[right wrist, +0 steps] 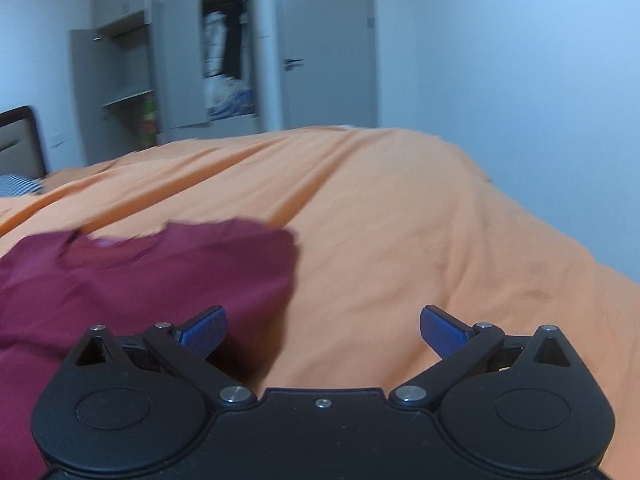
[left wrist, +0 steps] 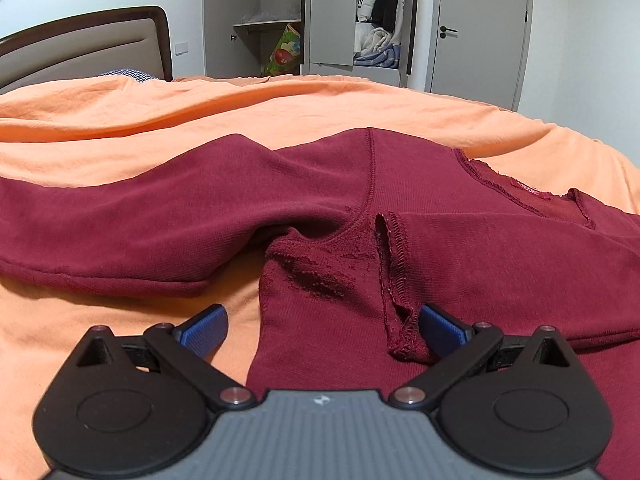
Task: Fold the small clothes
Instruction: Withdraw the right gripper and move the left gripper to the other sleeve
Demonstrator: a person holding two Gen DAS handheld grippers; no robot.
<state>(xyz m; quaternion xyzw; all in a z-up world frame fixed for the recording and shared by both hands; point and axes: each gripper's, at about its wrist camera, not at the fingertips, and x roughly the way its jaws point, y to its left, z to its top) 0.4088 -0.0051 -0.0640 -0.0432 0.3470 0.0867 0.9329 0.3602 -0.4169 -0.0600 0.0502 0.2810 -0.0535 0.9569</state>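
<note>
1. Fabric is the chief risk: the maroon top [left wrist: 400, 208] lies inside out on the bed, its raised overlocked seam [left wrist: 394, 280] running toward the left hand-held gripper [left wrist: 322, 330]. That gripper's jaws stand wide apart and hold nothing; the right-hand blue pad [left wrist: 442, 330] sits just beside the seam's lower end, so closing there would likely pinch only the seam ridge, and the layer could slip out.
2. Bunching is a second hazard. The long sleeve [left wrist: 120, 232] stretches toward the bed's left side with a fold where it meets the body, and lifting the body alone would probably drag the sleeve into a crease.
3. Bedding could be caught too: the orange sheet [left wrist: 280, 112] is soft and rumpled, so a low grab at the garment's edge may take sheet along with cloth.
4. The right hand-held gripper [right wrist: 322, 330] is likewise fully open and empty. It hovers over the top's right-hand edge [right wrist: 160, 280], its left pad [right wrist: 204, 330] above cloth and the other above bare sheet. Its view is blurred, so fine alignment is hard to judge.
5. The surface is a bed covered in the orange sheet, with a padded headboard [left wrist: 88, 44] at the far left corner.
6. Beyond it stand a grey wardrobe [left wrist: 320, 12] with doors open on hanging clothes and piled linen, a closed grey door [left wrist: 480, 28], and pale walls.
</note>
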